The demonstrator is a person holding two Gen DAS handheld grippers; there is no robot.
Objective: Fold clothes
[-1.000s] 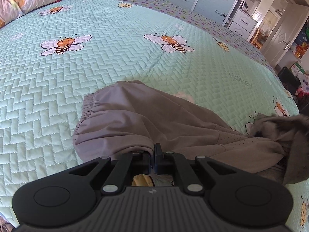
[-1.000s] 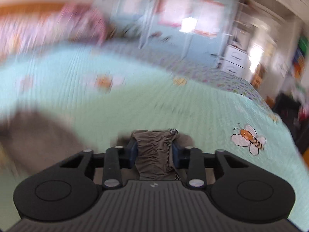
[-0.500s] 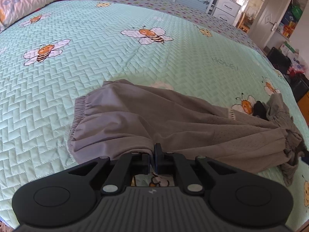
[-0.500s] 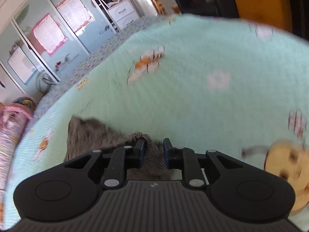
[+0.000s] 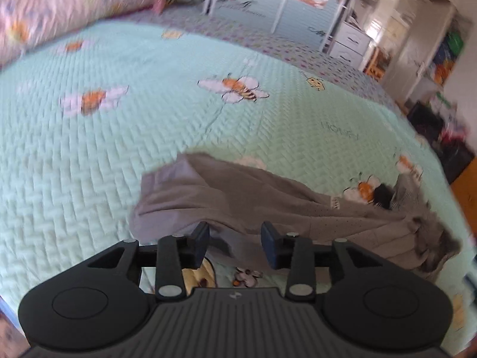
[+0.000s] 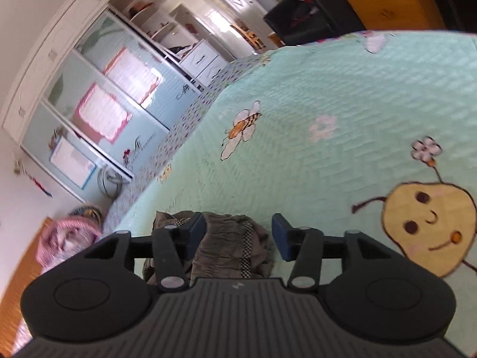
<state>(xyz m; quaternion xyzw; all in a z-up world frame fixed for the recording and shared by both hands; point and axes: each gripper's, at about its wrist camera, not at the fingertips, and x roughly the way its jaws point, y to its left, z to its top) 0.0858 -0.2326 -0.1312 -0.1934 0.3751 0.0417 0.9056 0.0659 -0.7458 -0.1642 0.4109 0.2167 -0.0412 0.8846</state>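
Now, bed: a mint-green quilted bedspread (image 5: pixel 89 161) printed with bees and flowers covers it; a pink patterned pillow (image 5: pixel 59 9) lies at the far left end.
Garment: grey trousers (image 5: pixel 238 203) lie spread across the near part of the bedspread, the gathered end toward the left and the rest running right into a rumpled bunch near the bed's right edge.
Left tongs (image 5: pixel 235 246): jaws spread apart and just been opening; the near hem of the trousers lies between and just beyond the pads, which do not press on it.
Right tongs (image 6: pixel 238 235): jaws spread and just been opening; a bunched, gathered piece of brownish-grey cloth (image 6: pixel 229 250) with a checked strip sits between them, close against the left pad and clear of the right one; not pinched.
Right view tilt: the room stands rolled steeply to one side.
Background: pale blue wardrobe doors (image 6: pixel 119 95) with pink-framed panels, white drawers (image 5: pixel 351 41) and an open doorway beyond the bed.
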